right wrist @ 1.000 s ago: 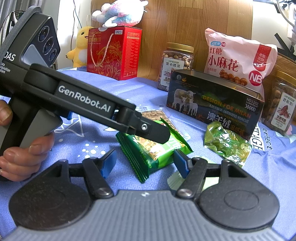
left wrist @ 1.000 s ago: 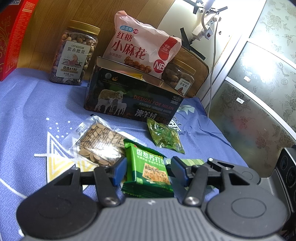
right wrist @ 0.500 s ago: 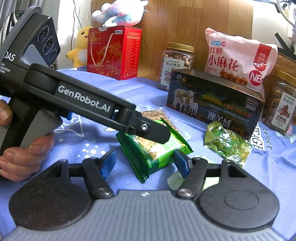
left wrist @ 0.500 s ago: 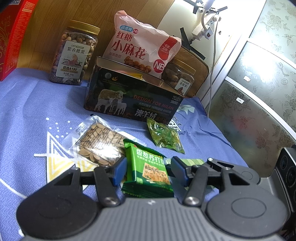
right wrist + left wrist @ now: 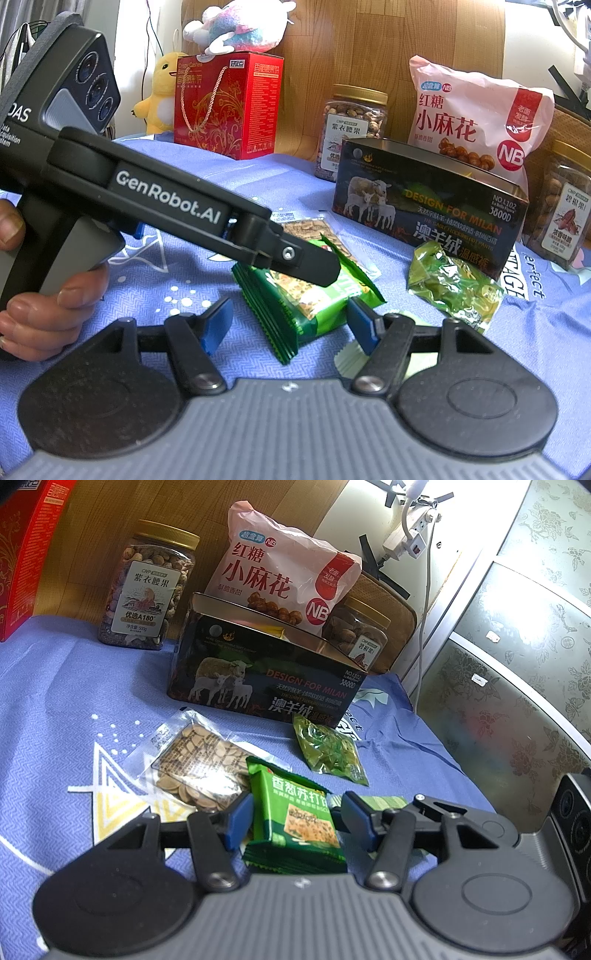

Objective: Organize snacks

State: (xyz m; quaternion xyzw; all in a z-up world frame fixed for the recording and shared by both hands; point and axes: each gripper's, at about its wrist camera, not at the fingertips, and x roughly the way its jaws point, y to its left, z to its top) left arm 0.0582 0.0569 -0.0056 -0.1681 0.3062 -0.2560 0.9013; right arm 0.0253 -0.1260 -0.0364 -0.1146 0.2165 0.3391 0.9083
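Both claws are low over the blue cloth (image 5: pixel 74 709): my left gripper (image 5: pixel 297 821) clamps the green cracker pack (image 5: pixel 295 823) near its front edge; my right gripper (image 5: pixel 290 321) stands apart.
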